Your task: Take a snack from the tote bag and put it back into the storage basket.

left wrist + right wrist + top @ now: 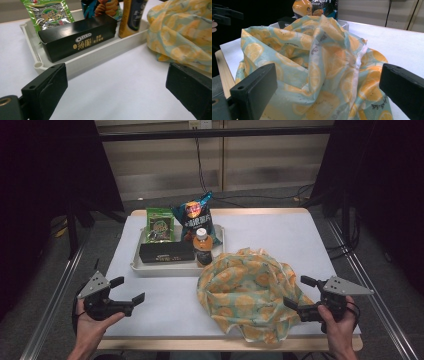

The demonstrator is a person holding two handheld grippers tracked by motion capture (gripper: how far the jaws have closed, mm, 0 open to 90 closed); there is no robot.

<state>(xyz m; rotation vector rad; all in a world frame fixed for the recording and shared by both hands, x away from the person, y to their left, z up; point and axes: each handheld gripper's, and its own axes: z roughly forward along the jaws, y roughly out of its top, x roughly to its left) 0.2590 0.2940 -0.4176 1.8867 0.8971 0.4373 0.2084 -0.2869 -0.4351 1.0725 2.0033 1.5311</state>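
Your right gripper (298, 292) has its jaws spread apart, empty, just beside the near right edge of the orange-print cloth bag (247, 290). Your left gripper (129, 290) is also spread wide and empty, well to the bag's left. The bag lies crumpled, touching the near right corner of the white tray (165, 268) beyond it.

Cloth bag (248, 291) right of tray (136, 265), bottle (202, 247) in tray
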